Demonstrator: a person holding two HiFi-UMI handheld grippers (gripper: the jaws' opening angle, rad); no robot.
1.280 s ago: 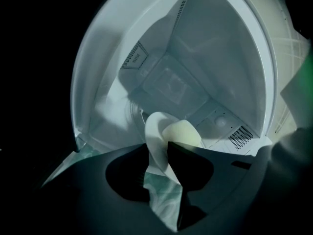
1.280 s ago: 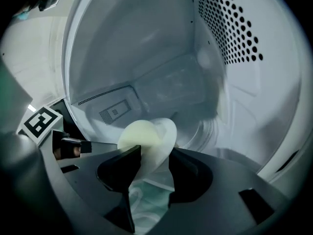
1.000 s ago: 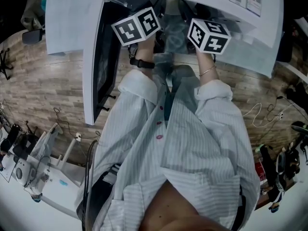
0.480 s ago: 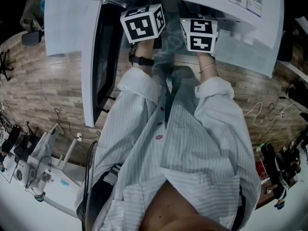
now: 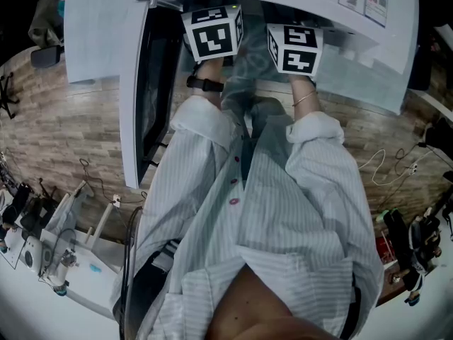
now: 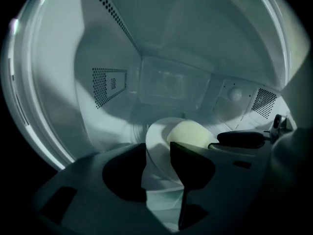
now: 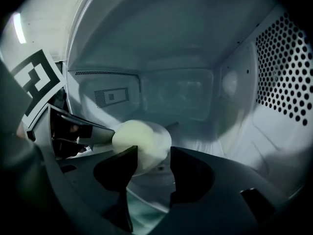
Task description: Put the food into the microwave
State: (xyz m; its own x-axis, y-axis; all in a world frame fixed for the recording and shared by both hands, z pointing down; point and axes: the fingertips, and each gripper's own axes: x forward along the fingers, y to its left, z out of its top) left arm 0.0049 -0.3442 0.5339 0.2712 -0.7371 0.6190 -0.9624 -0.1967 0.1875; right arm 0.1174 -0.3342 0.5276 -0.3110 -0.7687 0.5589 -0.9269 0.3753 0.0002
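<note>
Done: food [image 6: 188, 133] on plate [image 6: 155, 137] sits inside microwave [image 6: 107, 84].
Claws: left claw [image 6: 157, 153], right claw [image 7: 153, 153] just opened, gripping nothing.
Remaining: withdraw, close door [image 5: 132, 83].

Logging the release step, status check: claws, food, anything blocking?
Left claw and right claw open, jaws just been opening; white round plate in the gaps, not gripped. Pale round bun on plate, inside white microwave. Nothing blocking seen.

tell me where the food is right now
The pale bun sits on a white plate inside the microwave, left of centre in the right gripper view and right of centre in the left gripper view.
</note>
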